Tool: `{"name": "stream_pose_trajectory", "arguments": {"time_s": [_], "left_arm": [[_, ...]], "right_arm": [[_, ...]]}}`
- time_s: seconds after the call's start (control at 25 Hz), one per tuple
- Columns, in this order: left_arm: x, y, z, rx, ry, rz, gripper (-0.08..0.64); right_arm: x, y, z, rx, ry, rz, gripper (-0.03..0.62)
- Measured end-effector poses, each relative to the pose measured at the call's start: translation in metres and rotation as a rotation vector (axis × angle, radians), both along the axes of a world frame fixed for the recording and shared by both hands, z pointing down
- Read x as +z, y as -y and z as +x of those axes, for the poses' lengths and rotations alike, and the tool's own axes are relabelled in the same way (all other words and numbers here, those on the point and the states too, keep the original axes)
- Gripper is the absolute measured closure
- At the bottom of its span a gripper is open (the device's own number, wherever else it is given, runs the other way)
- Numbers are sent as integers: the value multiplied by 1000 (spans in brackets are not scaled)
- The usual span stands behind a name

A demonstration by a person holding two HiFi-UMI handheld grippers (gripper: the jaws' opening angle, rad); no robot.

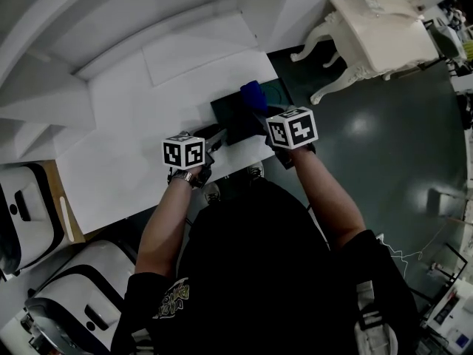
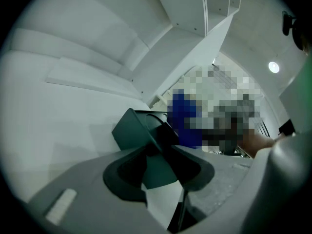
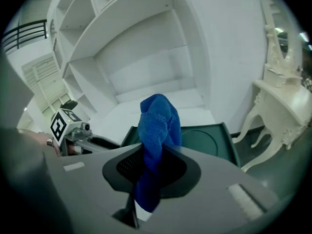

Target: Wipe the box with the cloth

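White tabletop (image 1: 133, 146) carries the dark green box (image 1: 235, 118) at its near right edge. Left gripper (image 2: 158, 167) has its jaws clamped on the box's near left corner. Right gripper (image 3: 152, 167) pinches the blue cloth (image 3: 158, 126), bunched upward over the box. White shelving (image 3: 136, 57) rises beyond.

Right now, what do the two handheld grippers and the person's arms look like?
The left gripper and right gripper are pale grey moulded shells, dark and textured around the jaws. Each carries a white cube with black square markers. The person wears a black short-sleeved T-shirt and a metallic wristband on the left wrist.
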State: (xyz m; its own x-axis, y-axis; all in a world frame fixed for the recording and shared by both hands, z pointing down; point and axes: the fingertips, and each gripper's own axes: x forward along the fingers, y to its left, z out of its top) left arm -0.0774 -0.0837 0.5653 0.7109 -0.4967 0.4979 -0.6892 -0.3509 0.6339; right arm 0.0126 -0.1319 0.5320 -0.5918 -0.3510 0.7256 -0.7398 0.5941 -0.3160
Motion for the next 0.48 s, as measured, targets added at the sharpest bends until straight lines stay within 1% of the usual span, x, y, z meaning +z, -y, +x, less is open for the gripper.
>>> {"name": "stream_pose_trajectory", "arguments": {"time_s": [0.12,0.28,0.48], "left_arm": [[-1,0,0,-2,0,0,400],[-2,0,1,-5,3,1,400],[-1,0,2,-12,12,-1,403]], "right_arm": [[0,-4,-33,-82,-2,2,500],[5,-7,-65,-171,-15,-8,500],[16,-6,-91,-229,-52,-35,499]]}}
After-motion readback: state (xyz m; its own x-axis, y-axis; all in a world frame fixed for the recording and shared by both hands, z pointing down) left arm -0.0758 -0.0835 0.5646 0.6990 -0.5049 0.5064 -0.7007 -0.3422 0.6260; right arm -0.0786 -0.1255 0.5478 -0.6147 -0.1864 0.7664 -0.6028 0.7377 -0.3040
